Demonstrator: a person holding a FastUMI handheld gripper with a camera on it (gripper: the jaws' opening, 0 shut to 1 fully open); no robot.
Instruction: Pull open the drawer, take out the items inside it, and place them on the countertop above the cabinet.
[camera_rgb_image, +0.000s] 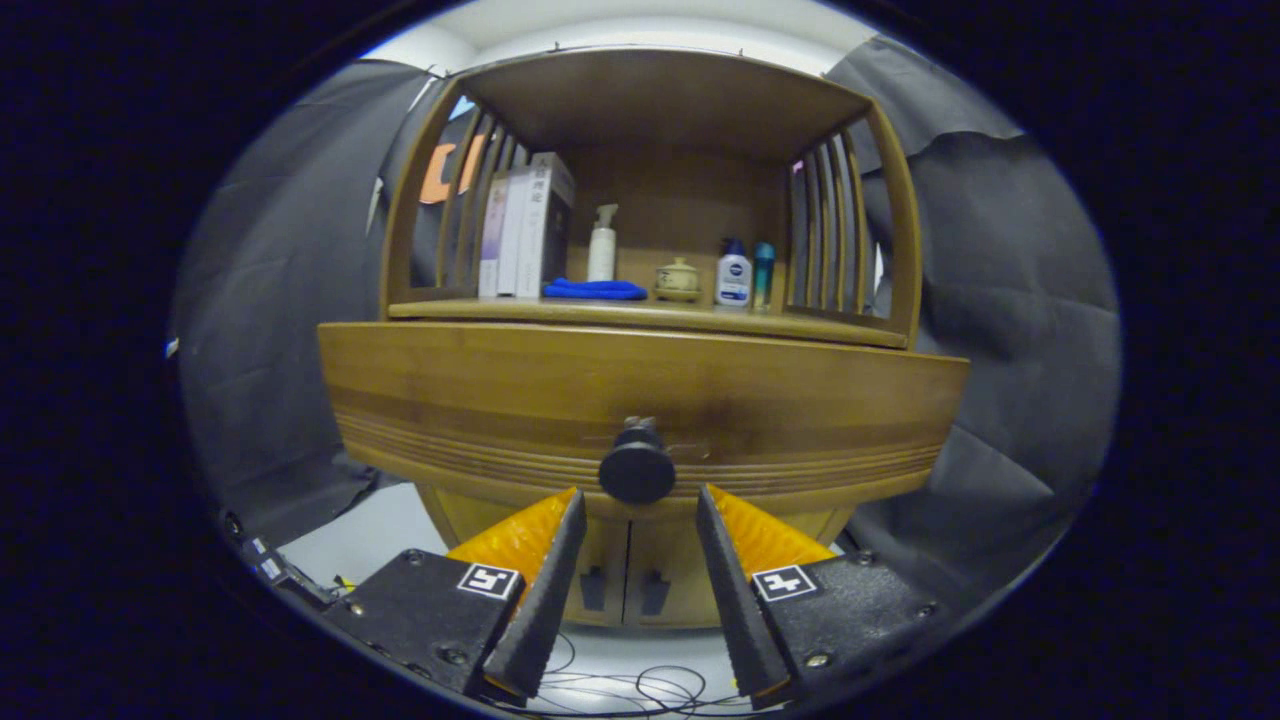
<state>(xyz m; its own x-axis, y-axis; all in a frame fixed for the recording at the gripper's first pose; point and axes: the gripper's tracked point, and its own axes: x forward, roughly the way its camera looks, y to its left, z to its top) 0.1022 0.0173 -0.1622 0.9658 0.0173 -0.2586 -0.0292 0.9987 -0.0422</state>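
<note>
i held the gripper (640, 510) with jaws spread, the drawer (640, 400) knob (637, 472) just ahead between the fingertips. the drawer was shut.

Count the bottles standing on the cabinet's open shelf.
3. A white pump bottle stands behind the blue cloth; a white lotion bottle and a slim teal bottle stand together right of the small lidded jar. The boxes could hide others.

Wooden countertop (640, 312) carries boxes (525, 225), blue cloth (595, 290), pump bottle (602, 245), small jar (677, 281), two bottles (734, 274)
</note>
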